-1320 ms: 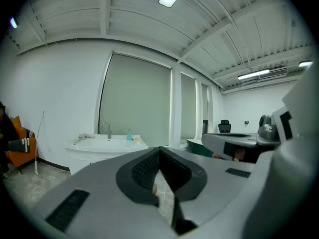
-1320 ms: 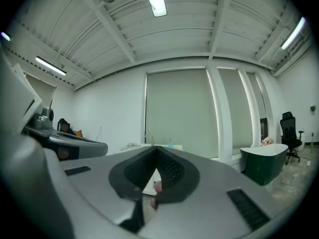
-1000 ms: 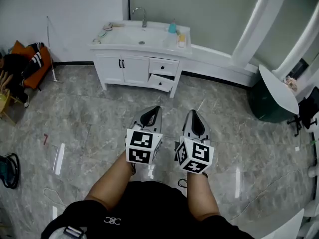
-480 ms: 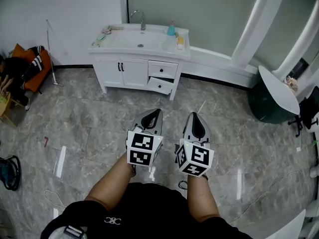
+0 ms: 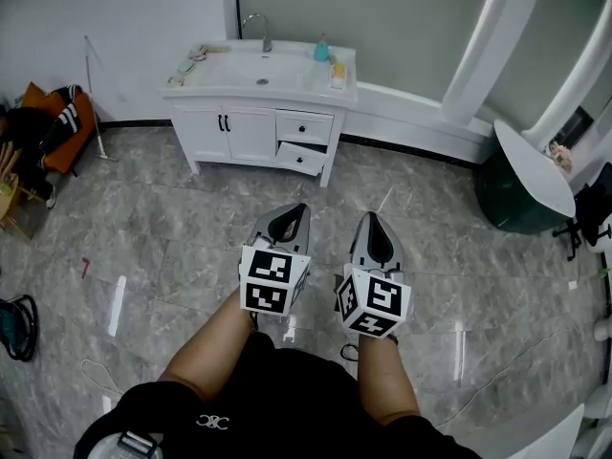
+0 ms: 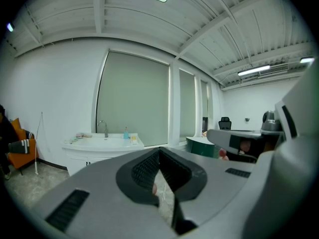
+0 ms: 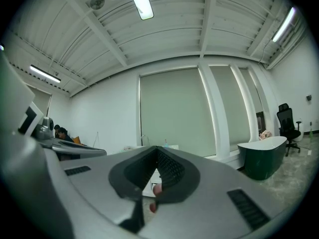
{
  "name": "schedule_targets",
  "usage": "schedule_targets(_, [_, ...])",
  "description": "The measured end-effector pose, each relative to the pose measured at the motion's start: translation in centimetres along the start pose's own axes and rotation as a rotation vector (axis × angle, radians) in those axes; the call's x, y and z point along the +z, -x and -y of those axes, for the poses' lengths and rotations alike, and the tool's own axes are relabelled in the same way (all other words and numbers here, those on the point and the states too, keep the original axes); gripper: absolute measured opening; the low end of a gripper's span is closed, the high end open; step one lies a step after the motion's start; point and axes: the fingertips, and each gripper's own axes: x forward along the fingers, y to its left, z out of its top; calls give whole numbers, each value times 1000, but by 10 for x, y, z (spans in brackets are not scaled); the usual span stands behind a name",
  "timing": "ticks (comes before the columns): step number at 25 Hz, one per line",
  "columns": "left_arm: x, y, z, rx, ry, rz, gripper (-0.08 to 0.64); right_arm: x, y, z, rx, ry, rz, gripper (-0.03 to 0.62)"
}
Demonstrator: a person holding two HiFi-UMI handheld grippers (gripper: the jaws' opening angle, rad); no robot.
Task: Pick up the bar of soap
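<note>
A white sink cabinet [image 5: 251,122] stands against the far wall, well ahead of both grippers. On its counter, right of the basin, a blue bottle [image 5: 322,51] stands next to a small yellowish block [image 5: 337,72] that may be the soap bar; too small to tell. Small items lie at the counter's left end [image 5: 196,57]. My left gripper [image 5: 298,209] and right gripper [image 5: 372,217] are held side by side over the floor, both shut and holding nothing. The left gripper view shows the cabinet [image 6: 102,144] far off beyond the shut jaw tips [image 6: 159,150].
One cabinet drawer [image 5: 304,159] hangs open. A dark green rounded counter [image 5: 521,194] stands at right, with an office chair [image 5: 598,213] beyond it. An orange seat with clothes [image 5: 57,118] is at left. White columns [image 5: 483,46] rise behind. Marble floor [image 5: 172,237] lies between me and the cabinet.
The cabinet has shifted slightly left and up in the head view as the person moves. Both grippers keep the same stance, shut.
</note>
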Motion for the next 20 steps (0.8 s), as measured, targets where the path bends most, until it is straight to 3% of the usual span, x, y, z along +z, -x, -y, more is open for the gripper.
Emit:
schedule_targets(8, [1, -11, 22, -1, -49, -16, 8, 2, 1, 22, 4, -21, 5, 3])
schedule_targets(20, [-4, -44, -1, 13, 14, -3, 8, -6, -36, 24, 18, 20, -11, 3])
